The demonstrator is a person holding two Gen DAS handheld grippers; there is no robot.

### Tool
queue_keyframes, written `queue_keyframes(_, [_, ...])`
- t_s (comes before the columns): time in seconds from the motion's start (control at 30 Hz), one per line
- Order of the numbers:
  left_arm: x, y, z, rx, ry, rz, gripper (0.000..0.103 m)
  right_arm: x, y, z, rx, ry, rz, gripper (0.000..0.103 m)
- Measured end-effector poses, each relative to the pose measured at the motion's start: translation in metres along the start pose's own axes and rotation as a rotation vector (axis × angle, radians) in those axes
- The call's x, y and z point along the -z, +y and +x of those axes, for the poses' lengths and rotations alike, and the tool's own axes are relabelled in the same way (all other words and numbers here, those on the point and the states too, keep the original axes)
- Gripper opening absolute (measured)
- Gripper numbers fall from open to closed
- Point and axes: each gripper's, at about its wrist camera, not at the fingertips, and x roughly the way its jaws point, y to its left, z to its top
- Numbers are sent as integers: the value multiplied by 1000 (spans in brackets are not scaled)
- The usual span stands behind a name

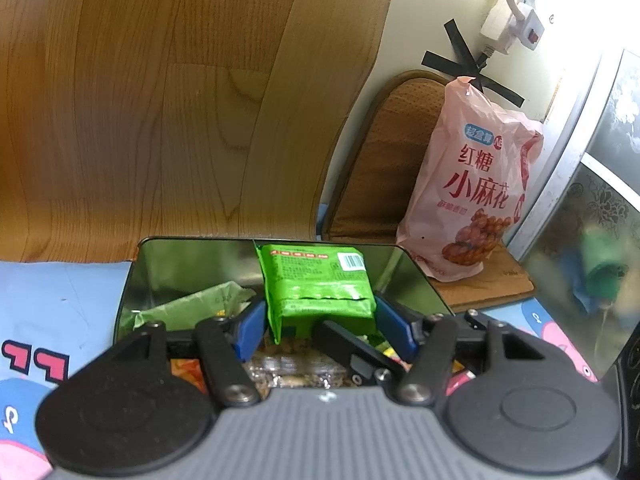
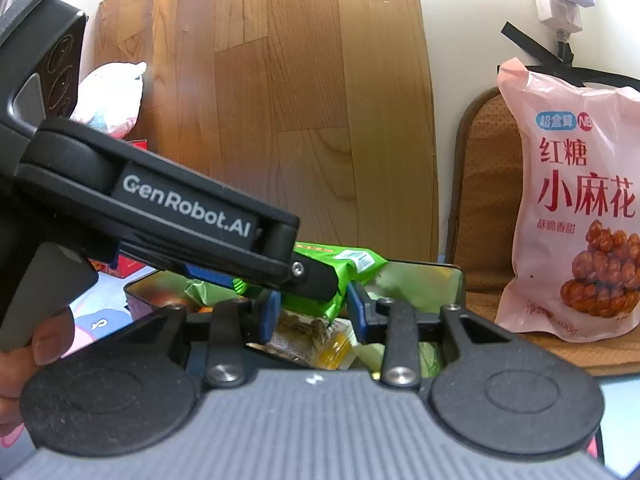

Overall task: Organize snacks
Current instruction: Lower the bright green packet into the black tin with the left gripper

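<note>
My left gripper [image 1: 320,316] is shut on a green snack packet [image 1: 320,284] and holds it over an open metal tin [image 1: 160,264] that holds several snacks. In the right wrist view the left gripper [image 2: 256,276] crosses from the left with the green packet [image 2: 340,268] in it, above the tin [image 2: 448,280]. My right gripper [image 2: 312,314] is open and empty, its blue pads on either side of the packet's lower edge, apart from it. A pink bag of twisted dough snacks [image 1: 476,184] stands behind the tin on the right; it also shows in the right wrist view [image 2: 576,208].
A brown woven mat [image 1: 384,160] leans against the wall behind the pink bag. A wood-grain panel [image 1: 180,100] stands behind the tin. A power strip [image 1: 516,16] hangs on the wall. A cartoon-print cloth [image 1: 56,312] covers the table. A red box [image 2: 128,264] lies at the left.
</note>
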Motion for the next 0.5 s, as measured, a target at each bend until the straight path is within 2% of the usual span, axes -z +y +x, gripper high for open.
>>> queue_keyframes(0.5, [2, 4, 6, 24, 16, -24, 63, 1, 1, 2, 13, -5, -8, 39])
